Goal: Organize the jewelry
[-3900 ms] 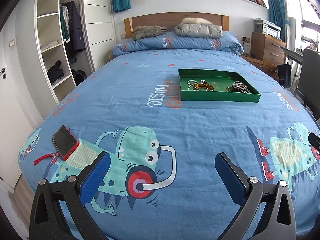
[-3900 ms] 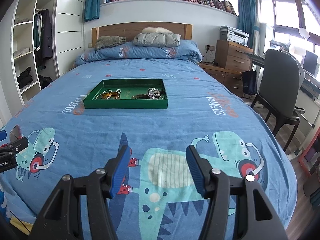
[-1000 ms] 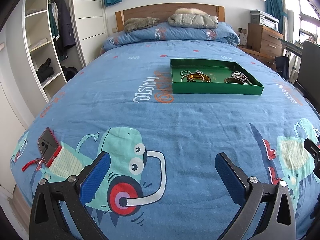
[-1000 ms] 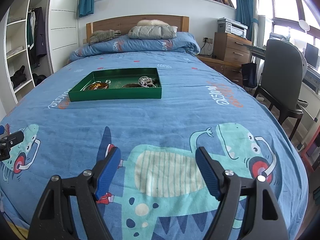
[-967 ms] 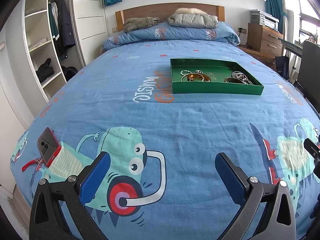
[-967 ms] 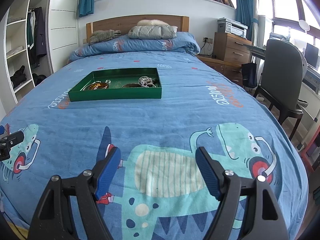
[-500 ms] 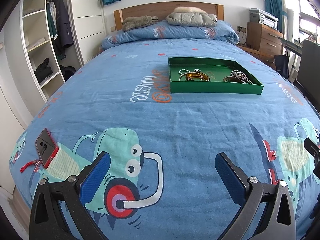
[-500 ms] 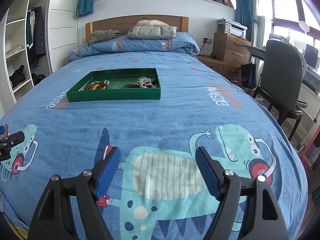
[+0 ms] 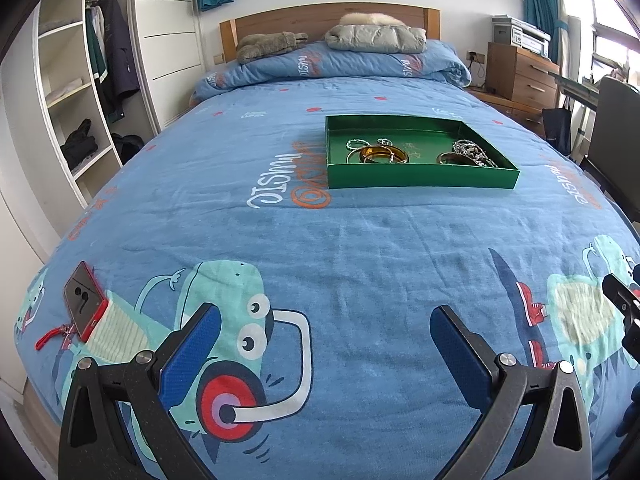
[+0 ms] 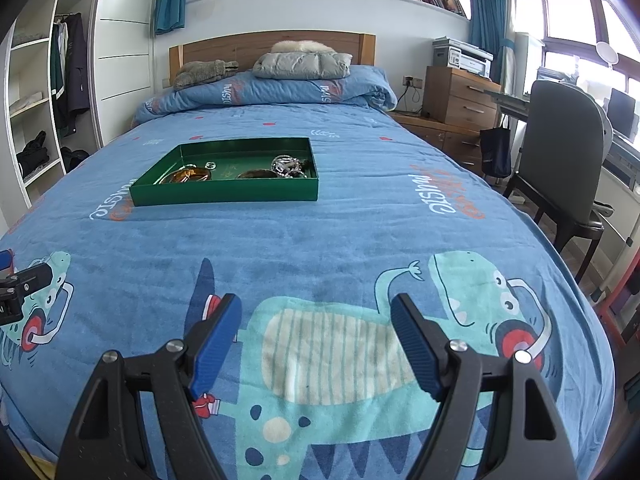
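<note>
Both grippers over bedspread (image 9: 360,240), jaws wide, empty.
Left gripper (image 9: 325,330) and right gripper (image 10: 316,322) well short of tray (image 10: 224,194) holding bangles (image 9: 378,155).

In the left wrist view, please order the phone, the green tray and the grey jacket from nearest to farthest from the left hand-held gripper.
From the left hand-held gripper:
1. Phone, near left.
2. Green tray, mid-bed, right of centre.
3. Grey jacket, at the headboard.

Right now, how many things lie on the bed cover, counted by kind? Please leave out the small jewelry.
Green tray: 1
Red phone: 1
Folded grey jacket: 1
Grey plush toy: 1
Total: 4
</note>
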`<state>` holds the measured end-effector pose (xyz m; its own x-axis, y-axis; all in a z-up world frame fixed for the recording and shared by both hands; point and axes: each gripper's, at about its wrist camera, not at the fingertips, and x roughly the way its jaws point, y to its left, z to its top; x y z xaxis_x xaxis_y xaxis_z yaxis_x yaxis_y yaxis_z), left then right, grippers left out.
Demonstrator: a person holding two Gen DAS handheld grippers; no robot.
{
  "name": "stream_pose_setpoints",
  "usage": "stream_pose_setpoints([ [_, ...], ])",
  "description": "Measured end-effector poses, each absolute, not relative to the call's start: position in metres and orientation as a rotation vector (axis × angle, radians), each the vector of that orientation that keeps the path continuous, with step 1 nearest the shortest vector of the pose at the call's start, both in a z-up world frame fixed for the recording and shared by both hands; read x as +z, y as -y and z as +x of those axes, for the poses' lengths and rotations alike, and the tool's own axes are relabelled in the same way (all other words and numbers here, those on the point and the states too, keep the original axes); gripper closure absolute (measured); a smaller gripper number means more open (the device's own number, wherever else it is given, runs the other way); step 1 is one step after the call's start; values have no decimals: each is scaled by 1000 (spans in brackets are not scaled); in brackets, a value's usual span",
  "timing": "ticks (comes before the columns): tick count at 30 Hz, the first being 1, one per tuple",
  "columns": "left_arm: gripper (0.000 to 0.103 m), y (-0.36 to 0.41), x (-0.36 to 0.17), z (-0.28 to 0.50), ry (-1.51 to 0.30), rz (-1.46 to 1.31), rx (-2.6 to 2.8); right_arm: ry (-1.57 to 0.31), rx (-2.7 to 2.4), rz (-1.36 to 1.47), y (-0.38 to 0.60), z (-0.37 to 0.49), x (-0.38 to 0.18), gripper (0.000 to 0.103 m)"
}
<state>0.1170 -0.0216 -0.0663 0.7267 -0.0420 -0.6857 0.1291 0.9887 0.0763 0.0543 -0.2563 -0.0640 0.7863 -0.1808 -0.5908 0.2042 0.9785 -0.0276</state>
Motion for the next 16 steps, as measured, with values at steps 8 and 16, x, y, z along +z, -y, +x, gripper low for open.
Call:
stream_pose_setpoints([
  [8,0,24,-67,119,-754,127,-99,-632,-209,38,258,55,-64,27],
  [16,0,23,-67,120,-756,126,-92,-632,-211,37,261,54,-64,27],
])
